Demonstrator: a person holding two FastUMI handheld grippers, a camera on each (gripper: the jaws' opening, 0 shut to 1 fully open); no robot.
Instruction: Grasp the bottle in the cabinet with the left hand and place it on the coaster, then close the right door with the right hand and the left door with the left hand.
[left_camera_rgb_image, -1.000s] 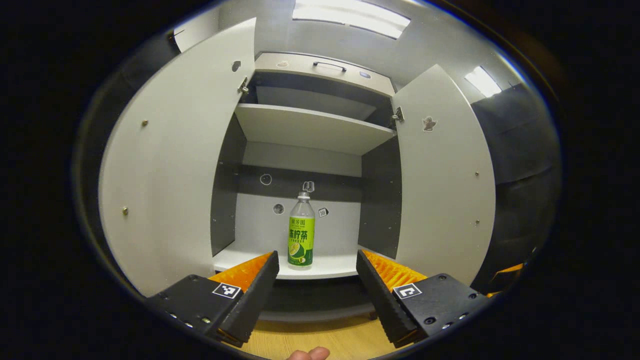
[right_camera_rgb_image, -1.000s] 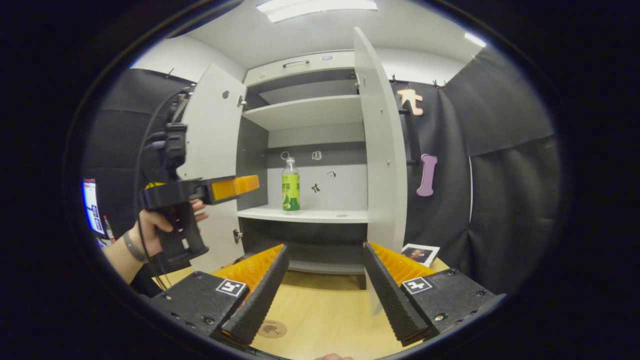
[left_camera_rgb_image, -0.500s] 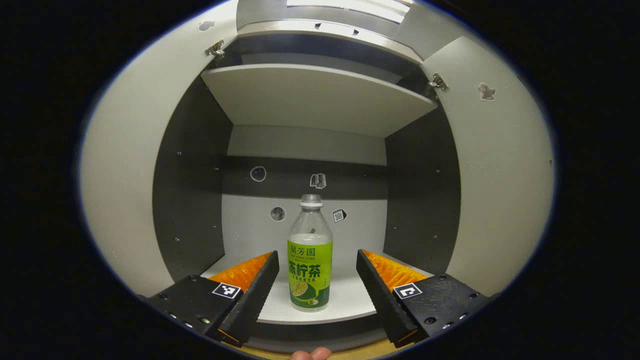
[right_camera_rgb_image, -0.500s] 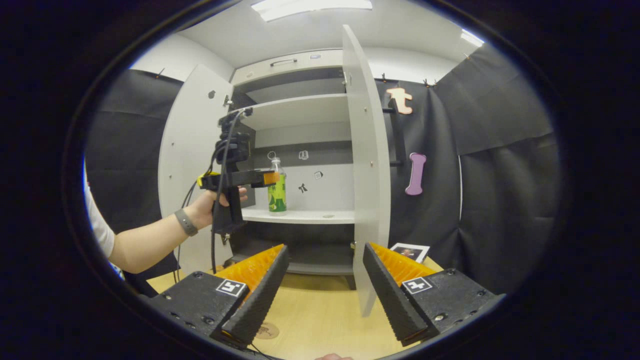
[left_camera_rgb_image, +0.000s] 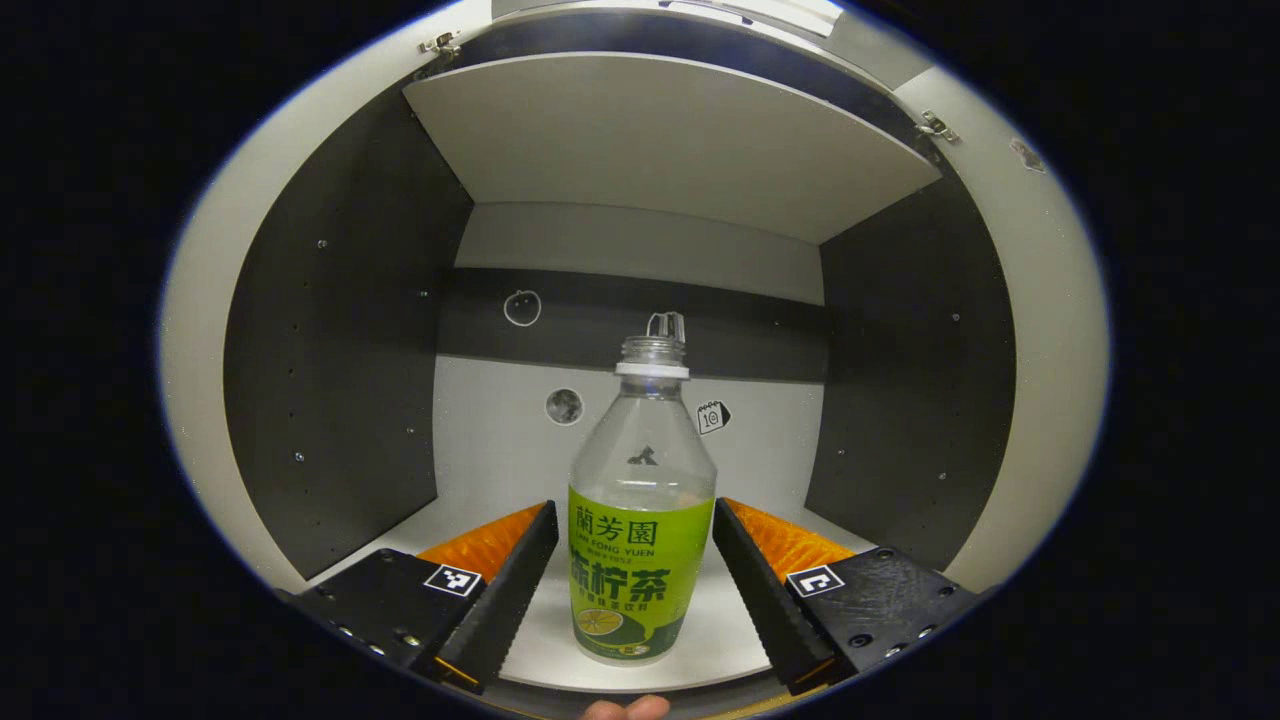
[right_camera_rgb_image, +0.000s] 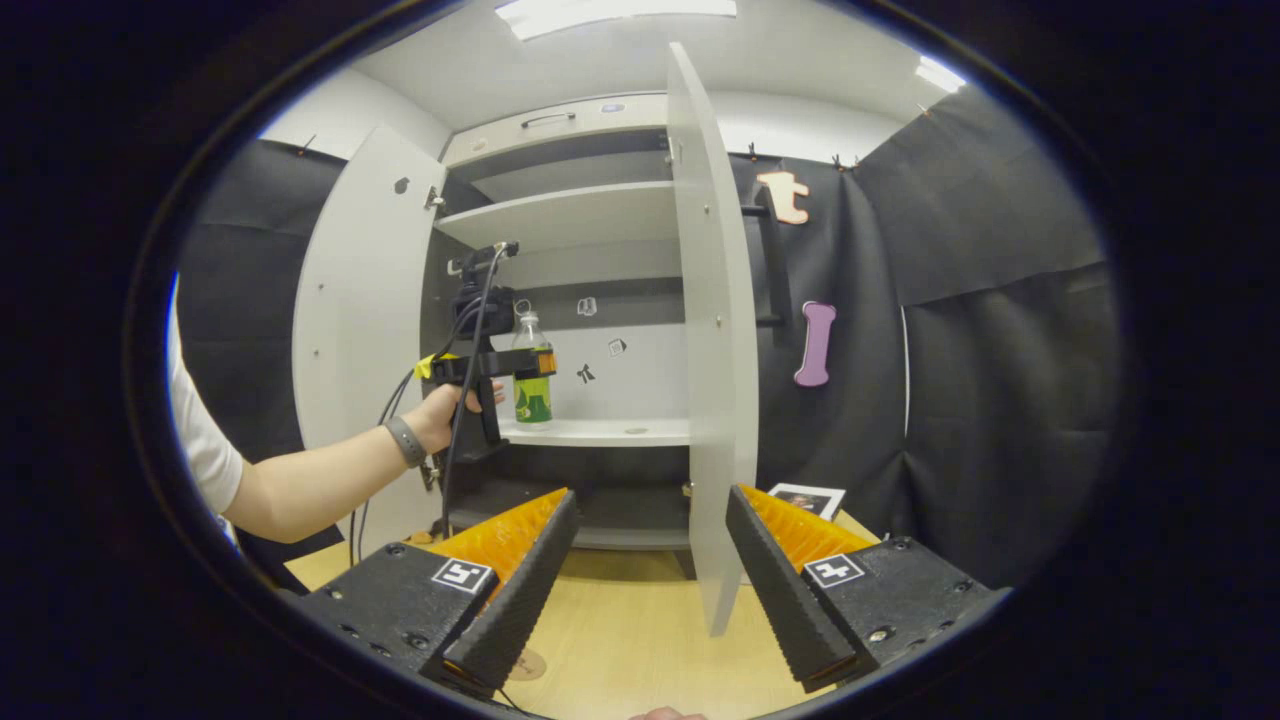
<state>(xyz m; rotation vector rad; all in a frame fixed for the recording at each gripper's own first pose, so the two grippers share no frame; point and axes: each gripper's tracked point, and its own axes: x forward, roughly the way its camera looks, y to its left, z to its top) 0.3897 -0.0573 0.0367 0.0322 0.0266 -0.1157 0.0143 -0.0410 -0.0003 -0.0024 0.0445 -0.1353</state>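
- Booth w/ black cloth walls; pale wood tabletop in front of a grey cabinet, both doors swung open.
- Left gripper: reached inside the cabinet, fingers spread wide, one each side of the bottle. Small gap shows on the left side; on the right the finger edge sits at the label edge, can't tell if touching. Not clamped.
- In right gripper view the same left gripper is held level at bottle mid-height, a hand on its grip, cable hanging down.
- Bottle: upright, long axis vertical, neck up. Clear upper part, green label on lower half. Stands on the cabinet's lower shelf, near the front edge.
- Right gripper: fingers apart, holding nothing, low over the tabletop, well apart from the bottle.
- Right door seen edge-on, just ahead of the right gripper, between its fingers in that view. Left door open behind the person's arm.
- Coaster: round, flat on the tabletop, partly hidden by the right gripper's finger.
- Upper shelf above the bottle; small stickers on the cabinet's back wall.
- Card w/ picture lies on the tabletop by the right door.
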